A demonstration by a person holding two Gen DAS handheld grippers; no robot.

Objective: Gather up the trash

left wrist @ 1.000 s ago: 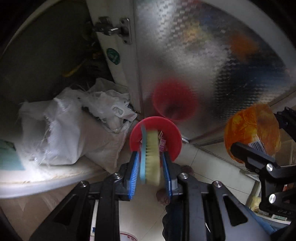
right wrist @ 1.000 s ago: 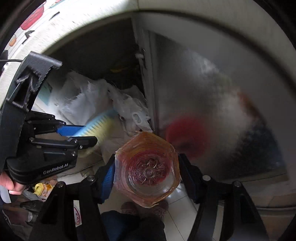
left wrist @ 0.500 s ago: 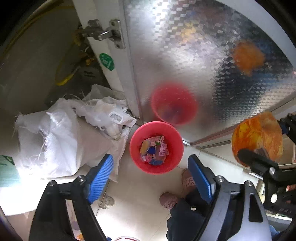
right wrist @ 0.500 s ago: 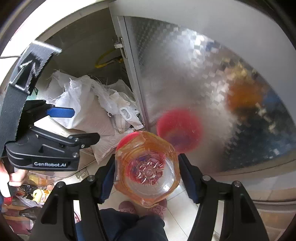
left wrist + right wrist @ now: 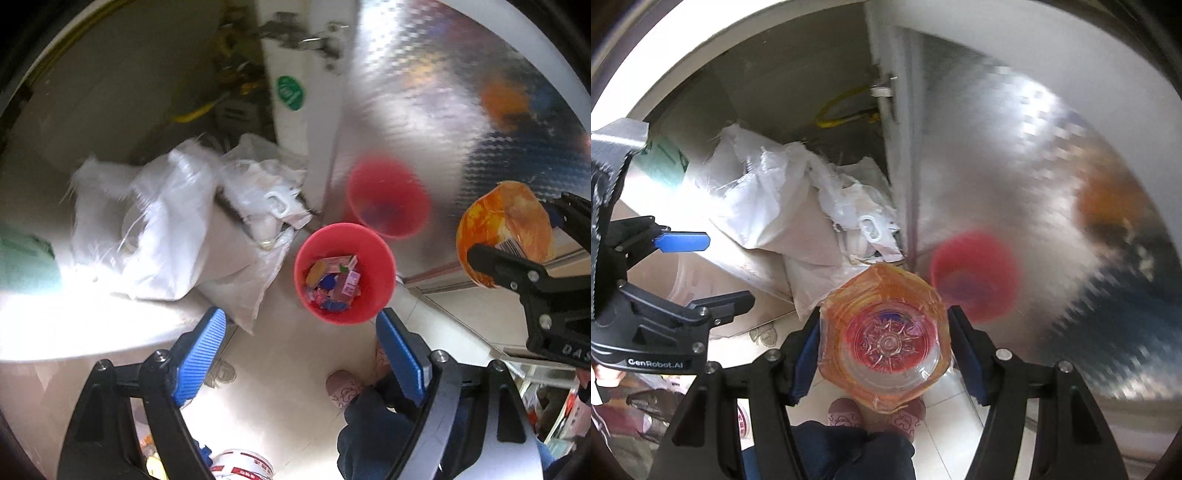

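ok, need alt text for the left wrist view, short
Looking steeply down, the open, empty left gripper hangs over a red bin of mixed wrappers on a pale tiled floor. White sacks lie left of the bin; at the right edge the right gripper holds an orange-labelled plastic bottle.

We looked down on a pale tiled floor (image 5: pixel 273 398), and the shiny metal cabinet door (image 5: pixel 443 110) was our landmark. Beside its hinged edge stood a white frame post with a round green sticker (image 5: pixel 290 93). Past the post, in the open dark cupboard, we saw a yellow hose (image 5: pixel 842 110) curled at the back. Below the hose, heaped at the foot of the post, sat crumpled white woven sacks (image 5: pixel 155 229) and thin plastic bags (image 5: pixel 864 206). Under the door's lower edge, on the floor, we spotted patterned slippers (image 5: pixel 343 387) and dark trouser legs (image 5: pixel 849 454).
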